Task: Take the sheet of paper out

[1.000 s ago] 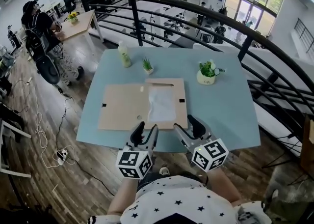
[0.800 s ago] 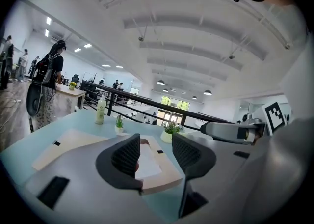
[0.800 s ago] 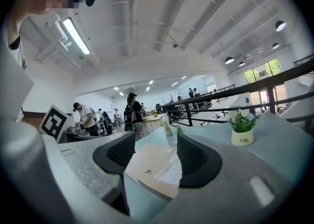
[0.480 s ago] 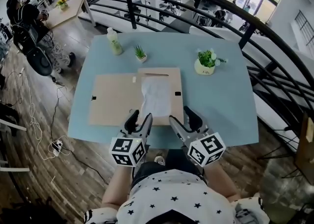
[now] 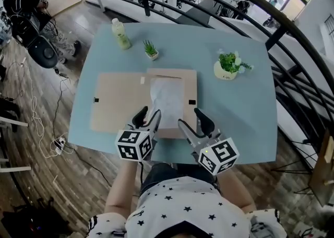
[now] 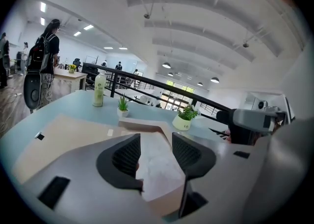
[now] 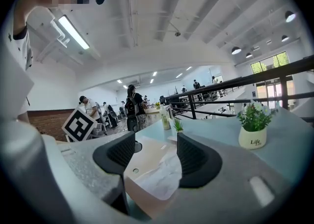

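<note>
A: Found the sheet of paper (image 5: pixel 167 100)?
B: Yes. Lay crumpled on the right panel of an opened brown holder (image 5: pixel 117 104), middle of the table (image 5: pixel 235 114). Near edge just ahead of both grippers.
A: Gripper state?
B: Left gripper (image 5: pixel 147 118) spread wide, empty, poised at the sheet's near left corner. Right gripper (image 5: pixel 193 123) equally wide, empty, at the near right corner. Couldn't tell contact with the holder from any view.
A: Step in hand?
B: Judged as approach to grasp. Nothing pulled out yet.
A: How to do it well?
B: Would have pinned the holder with one gripper and pinched only the sheet's loose near edge with the other, low and flat. Would have slid it toward the near table edge rather than lifted, given a possibly tucked far end. Would have kept the brown panel out of the pinch. Looked thin and wrinkled, so probably easy to tear with a yank.
</note>
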A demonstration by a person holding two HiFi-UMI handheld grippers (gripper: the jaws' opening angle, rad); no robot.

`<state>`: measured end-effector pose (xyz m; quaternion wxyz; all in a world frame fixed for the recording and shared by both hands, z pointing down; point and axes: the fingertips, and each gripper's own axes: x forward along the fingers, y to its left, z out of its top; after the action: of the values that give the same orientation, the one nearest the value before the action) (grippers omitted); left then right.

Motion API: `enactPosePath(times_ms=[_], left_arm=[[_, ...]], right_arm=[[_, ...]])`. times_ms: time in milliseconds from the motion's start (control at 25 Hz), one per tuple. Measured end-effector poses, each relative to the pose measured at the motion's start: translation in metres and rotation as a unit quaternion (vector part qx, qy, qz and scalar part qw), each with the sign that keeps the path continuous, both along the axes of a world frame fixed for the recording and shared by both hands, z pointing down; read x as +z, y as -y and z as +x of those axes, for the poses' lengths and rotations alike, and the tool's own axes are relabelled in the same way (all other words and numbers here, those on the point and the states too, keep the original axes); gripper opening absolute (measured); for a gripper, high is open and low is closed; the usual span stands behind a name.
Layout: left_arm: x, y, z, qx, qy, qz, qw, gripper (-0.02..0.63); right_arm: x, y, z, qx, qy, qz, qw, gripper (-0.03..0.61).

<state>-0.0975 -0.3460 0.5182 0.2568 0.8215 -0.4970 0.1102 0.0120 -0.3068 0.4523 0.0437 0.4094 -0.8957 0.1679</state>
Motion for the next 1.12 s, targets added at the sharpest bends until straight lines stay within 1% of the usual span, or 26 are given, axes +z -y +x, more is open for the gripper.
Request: enactPosePath(times_ms=[200, 400, 640, 760, 920, 1040, 1120], left_arm=[[0.03, 0.021, -0.004, 0.007, 0.026, -0.04, 0.9988, 0.186], [0.064, 0.038, -0.01, 0.011, 0.059, -0.082, 0.9949, 0.186], [0.093, 0.051, -0.014, 0.017, 0.078, -0.119, 0.9897, 0.186], [0.108, 0.056, -0.013, 0.026, 0.091, -0.137, 0.986, 0.186], [0.13, 0.061, -0.011, 0.047, 0.11, -0.169, 0.9784, 0.186], [0.141, 0.062, -0.008, 0.059, 0.112, -0.193, 0.973, 0.186], [0.143, 0.065, -0.005, 0.062, 0.113, -0.199, 0.9714, 0.185]], right_arm=[[0.015, 0.015, -0.004, -0.013, -0.001, -0.023, 1.0, 0.252], [0.029, 0.031, -0.01, -0.024, 0.003, -0.039, 0.999, 0.252], [0.041, 0.043, -0.017, -0.037, 0.002, -0.053, 0.998, 0.252], [0.047, 0.047, -0.018, -0.039, 0.006, -0.063, 0.997, 0.252], [0.053, 0.051, -0.019, -0.041, 0.008, -0.071, 0.997, 0.252], [0.055, 0.053, -0.019, -0.044, 0.008, -0.075, 0.996, 0.252], [0.056, 0.054, -0.02, -0.048, 0.008, -0.076, 0.996, 0.252]])
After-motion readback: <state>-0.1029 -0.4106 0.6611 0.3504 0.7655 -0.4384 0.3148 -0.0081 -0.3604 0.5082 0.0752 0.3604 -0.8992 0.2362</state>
